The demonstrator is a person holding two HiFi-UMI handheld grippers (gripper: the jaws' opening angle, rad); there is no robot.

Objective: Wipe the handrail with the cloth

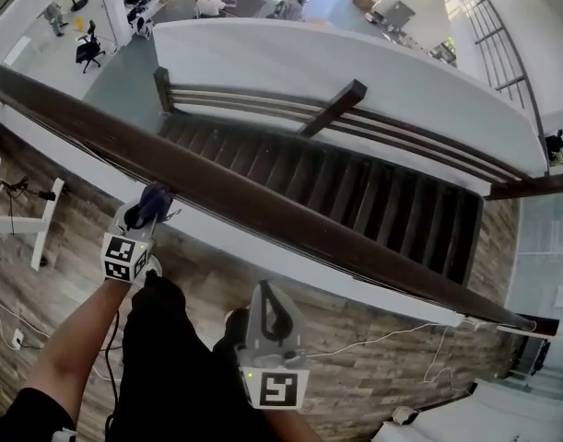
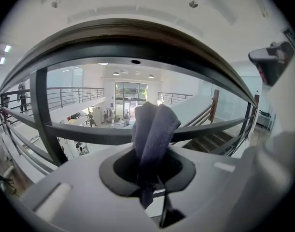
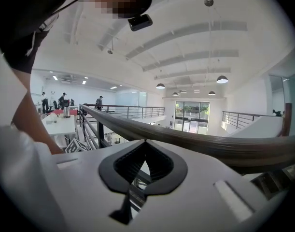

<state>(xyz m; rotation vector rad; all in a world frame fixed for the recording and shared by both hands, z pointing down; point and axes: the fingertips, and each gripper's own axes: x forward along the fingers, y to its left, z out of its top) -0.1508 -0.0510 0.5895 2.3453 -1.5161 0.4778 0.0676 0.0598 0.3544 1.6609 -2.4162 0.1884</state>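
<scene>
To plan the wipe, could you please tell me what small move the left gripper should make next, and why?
Probably raise the left gripper a little, to press the cloth against the handrail. Its jaws are clamped on the cloth, which stands up just below the rail and seems not to touch it, so wiping cannot begin yet. The right gripper is shut and empty.

Head view: steeply down onto the handrail (image 1: pixel 263 205); gripper views — close against it, facing outward; all share it.
</scene>
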